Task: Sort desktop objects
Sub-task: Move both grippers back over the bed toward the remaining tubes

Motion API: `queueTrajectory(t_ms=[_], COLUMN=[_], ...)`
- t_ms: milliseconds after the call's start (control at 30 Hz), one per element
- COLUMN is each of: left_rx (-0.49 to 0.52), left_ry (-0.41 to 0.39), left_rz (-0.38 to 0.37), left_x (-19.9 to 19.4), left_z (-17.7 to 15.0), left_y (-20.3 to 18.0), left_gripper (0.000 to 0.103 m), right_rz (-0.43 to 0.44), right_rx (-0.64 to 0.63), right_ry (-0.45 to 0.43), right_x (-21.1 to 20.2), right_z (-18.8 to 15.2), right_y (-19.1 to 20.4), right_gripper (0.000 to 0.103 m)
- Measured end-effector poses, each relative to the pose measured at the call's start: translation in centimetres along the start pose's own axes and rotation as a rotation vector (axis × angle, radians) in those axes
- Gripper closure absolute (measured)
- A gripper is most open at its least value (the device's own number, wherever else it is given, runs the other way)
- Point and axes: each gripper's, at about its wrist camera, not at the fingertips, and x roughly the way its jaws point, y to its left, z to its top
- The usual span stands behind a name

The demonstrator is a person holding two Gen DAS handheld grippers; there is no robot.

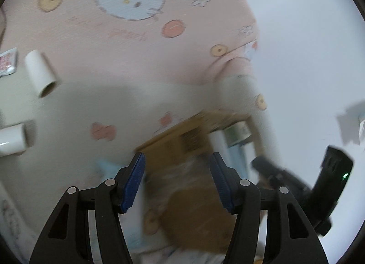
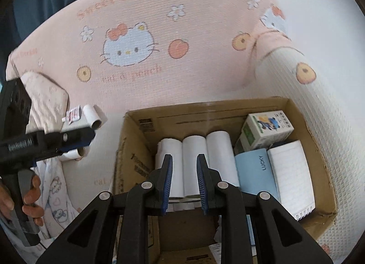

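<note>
At far left, a white paper roll with a cardboard core (image 2: 93,117) lies on the pink cartoon-cat cloth (image 2: 159,77). Near it, the left gripper (image 2: 85,137) has wide, empty jaws. At right, the right gripper (image 2: 184,182) hangs with narrow, empty jaws over the brown cardboard box (image 2: 319,141), which holds three white rolls (image 2: 194,156).

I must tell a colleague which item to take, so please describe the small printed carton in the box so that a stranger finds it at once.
Look in the open cardboard box on the pink cartoon-cat cloth. In its far right corner, beyond the light blue booklet, lies the small carton. It alone has green sides and a cartoon figure; the three rolls beside it are plain white.
</note>
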Motion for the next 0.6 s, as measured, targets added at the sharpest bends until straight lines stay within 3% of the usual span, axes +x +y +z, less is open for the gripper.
queueTrajectory(t_ms=[200, 400, 433, 500, 600], left_rx=[-0.005, -0.051, -0.059, -0.059, -0.033], left_ry=[-0.04, -0.011, -0.012, 0.007, -0.028], left_rz=[0.053, -0.022, -0.011, 0.081, 0.16], left_x=[-3.0, -6.3, -7.3, -8.6, -11.4], left_z=[0.9, 2.1, 2.1, 2.7, 3.4], left_y=[3.1, 7.1, 7.9, 9.2, 10.7], left_gripper=[0.04, 0.04, 0.04, 0.041, 0.041], right_rz=[0.024, 0.085, 0.101, 0.157, 0.194], right_rx=[-0.05, -0.099, -0.096, -0.085, -0.082], right_ry=[-0.058, -0.103, -0.11, -0.127, -0.125], right_x=[-1.3, -1.6, -1.6, -1.1, 0.3], right_z=[0.0, 1.8, 2.3, 3.5, 4.8], right_y=[3.6, 8.1, 8.8, 10.4, 12.8], right_gripper=[0.085, 0.085, 0.085, 0.085, 0.085])
